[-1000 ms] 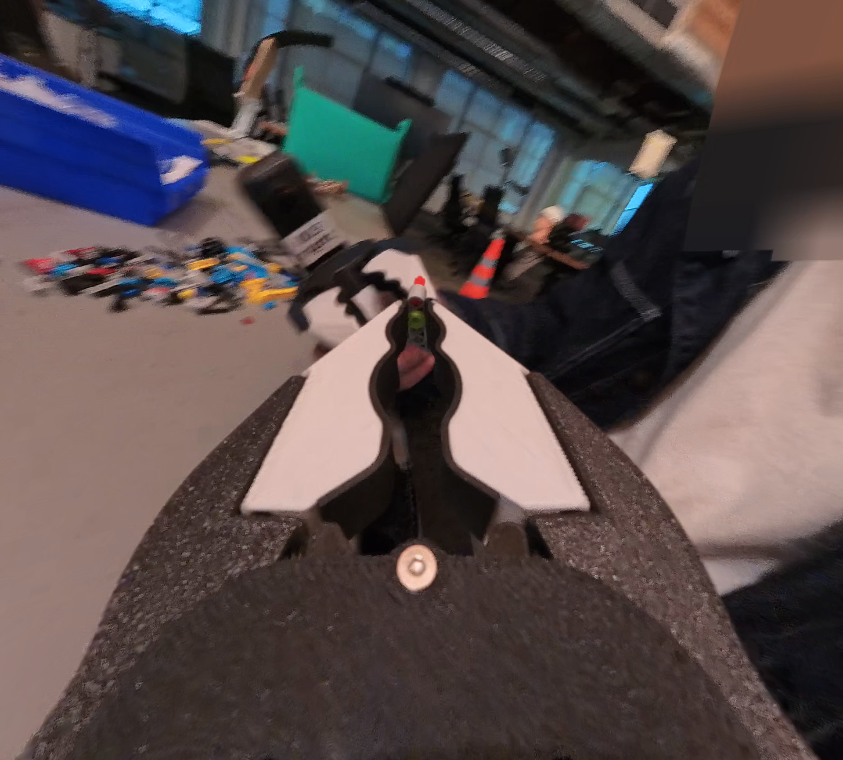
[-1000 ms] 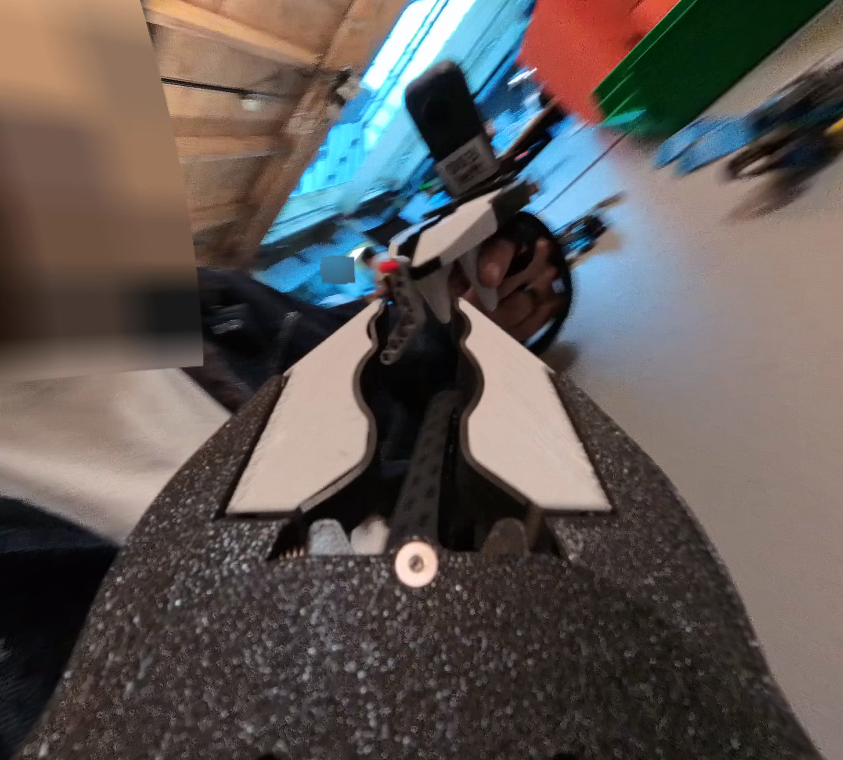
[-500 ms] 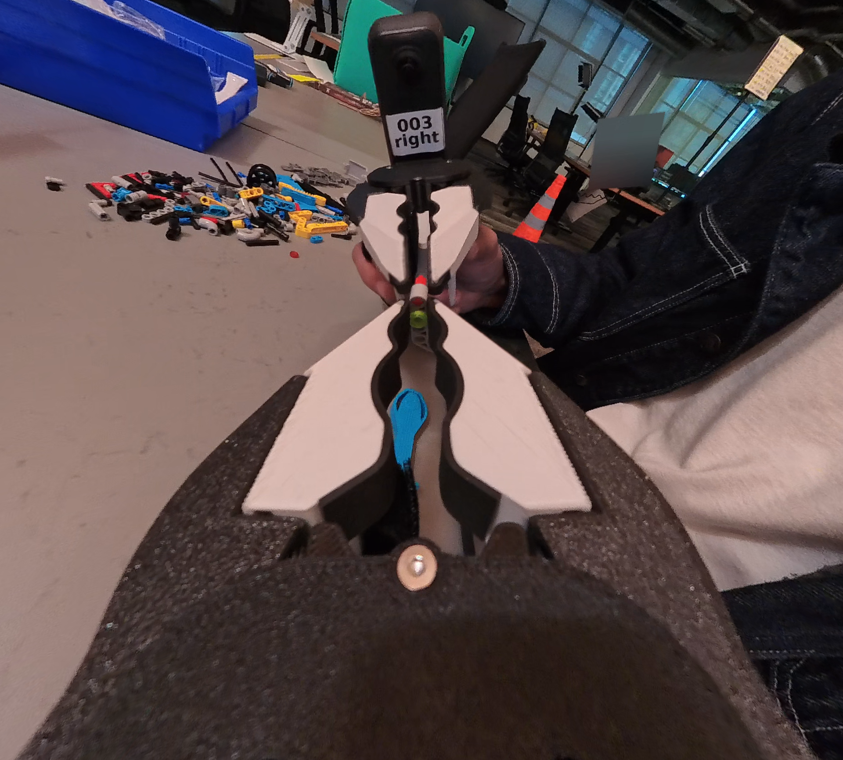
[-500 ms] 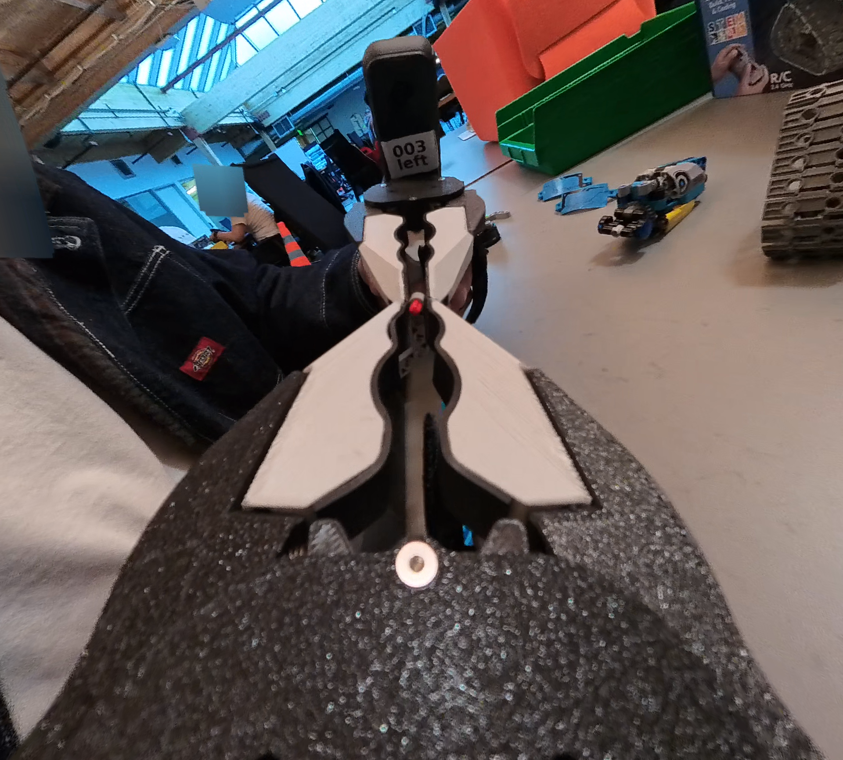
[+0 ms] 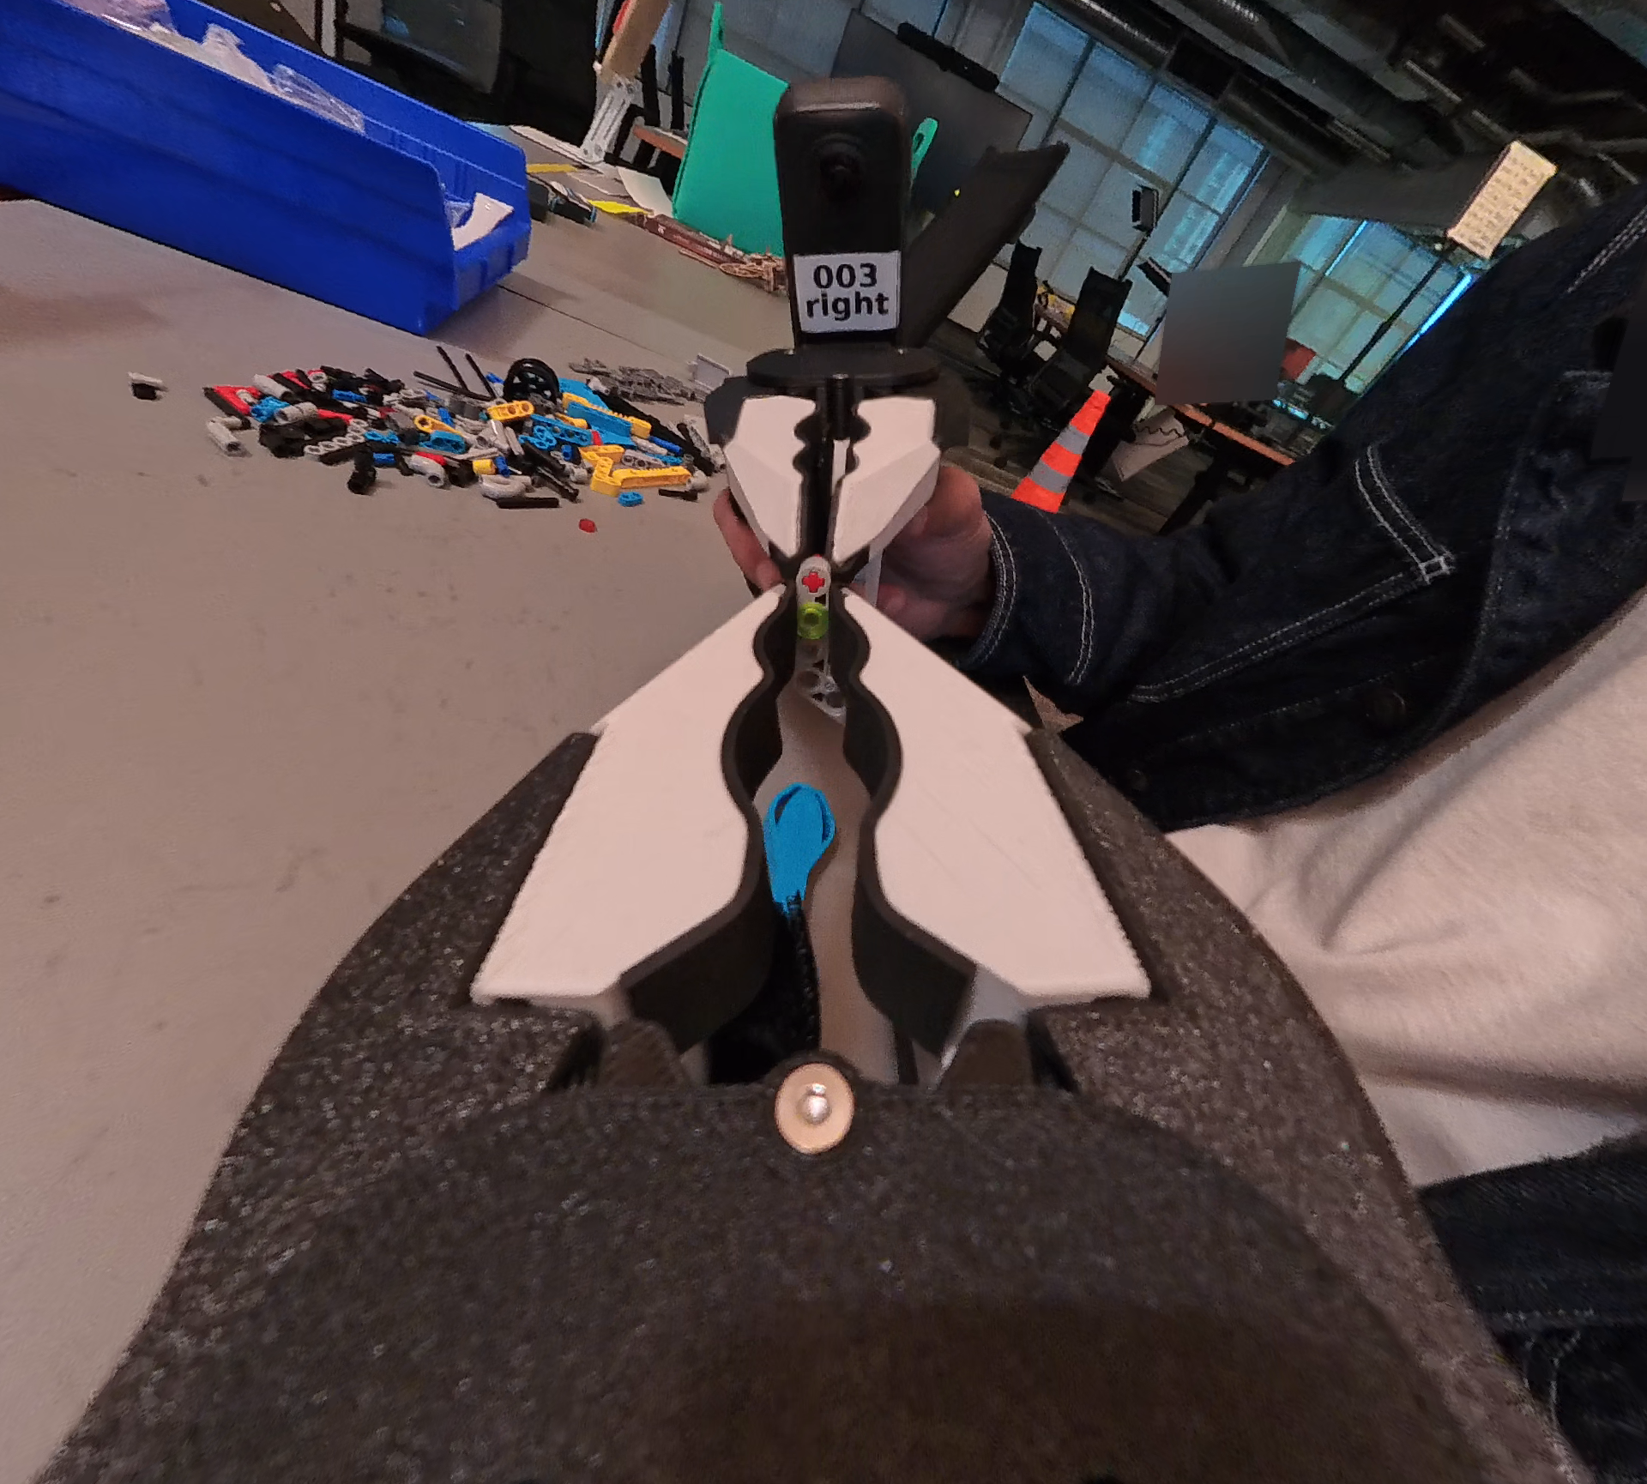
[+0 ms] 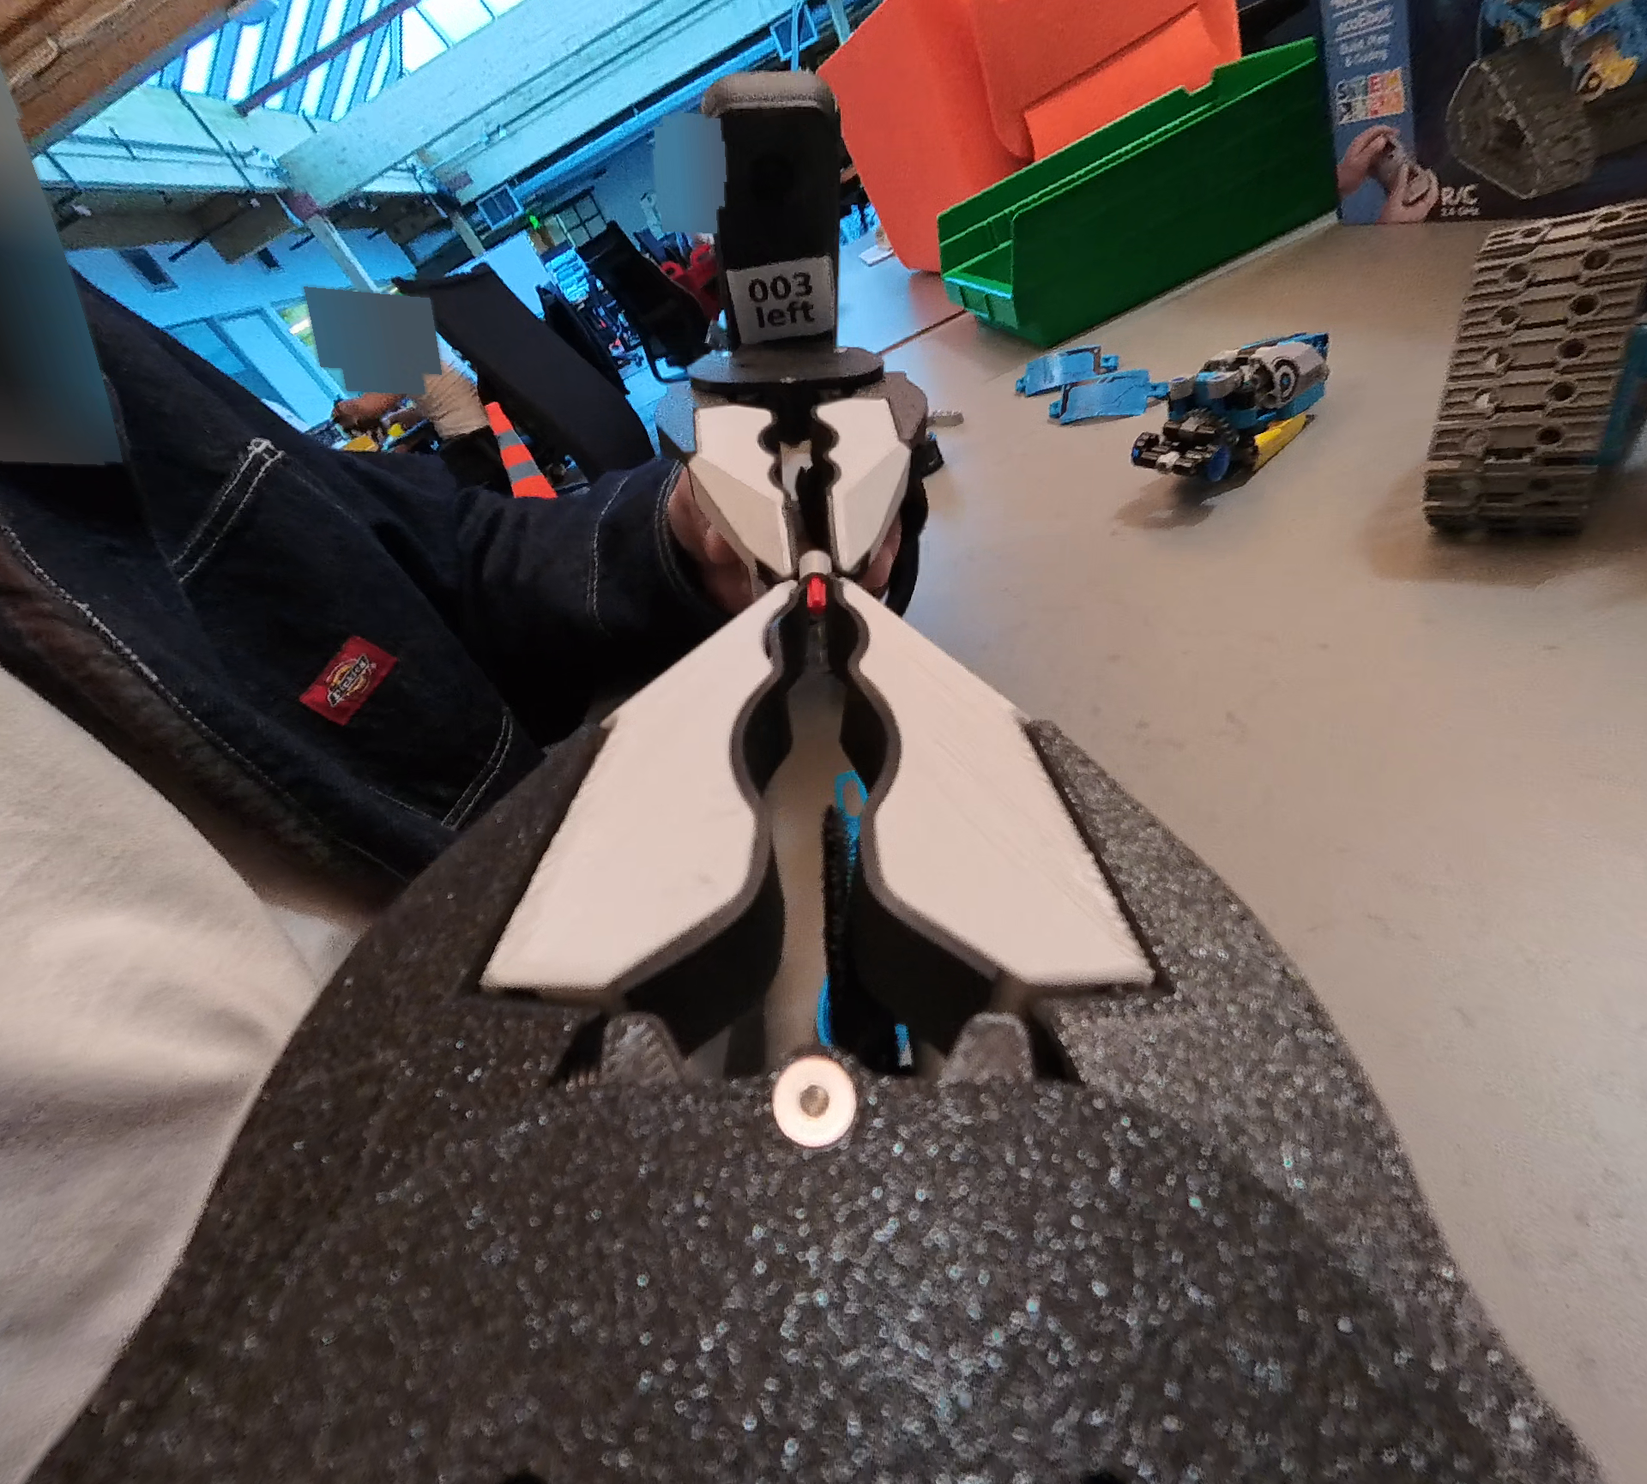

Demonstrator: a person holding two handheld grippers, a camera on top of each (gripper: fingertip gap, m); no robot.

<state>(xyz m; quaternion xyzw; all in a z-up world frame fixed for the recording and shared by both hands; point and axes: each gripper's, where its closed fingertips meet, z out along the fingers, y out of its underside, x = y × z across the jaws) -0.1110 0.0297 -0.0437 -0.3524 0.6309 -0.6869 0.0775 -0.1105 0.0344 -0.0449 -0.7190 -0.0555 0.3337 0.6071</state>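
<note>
My left gripper (image 5: 811, 605) is shut on a small grey holed beam (image 5: 818, 670) that carries a green pin (image 5: 811, 621) and a red cross axle (image 5: 811, 578) at its far end. The right gripper (image 5: 815, 550) faces it tip to tip, held by a hand. In the right wrist view my right gripper (image 6: 813, 595) is shut on the red-pinned end of the same beam (image 6: 812, 563), and the left gripper (image 6: 807, 550) meets it head-on. Both are held above the grey table (image 5: 312, 728), in front of the person's body.
A pile of loose coloured bricks (image 5: 446, 434) and a blue bin (image 5: 223, 131) lie on the table's far left. A small blue model (image 6: 1230, 407), a grey track (image 6: 1551, 372), a green bin (image 6: 1132, 220), an orange bag (image 6: 1052, 42) and a toy box (image 6: 1470, 15) stand to the right. A denim sleeve (image 5: 1292, 595) is close by. Both grippers' tips are close together, under 4 cm apart. Between my left fingertips and the grey track (image 6: 1551, 372) there is roughly 20 cm.
A second ago both views were tilted and blurred and my right gripper's tips stood wider. The grippers have since levelled, lined up tip to tip and closed on the beam.
</note>
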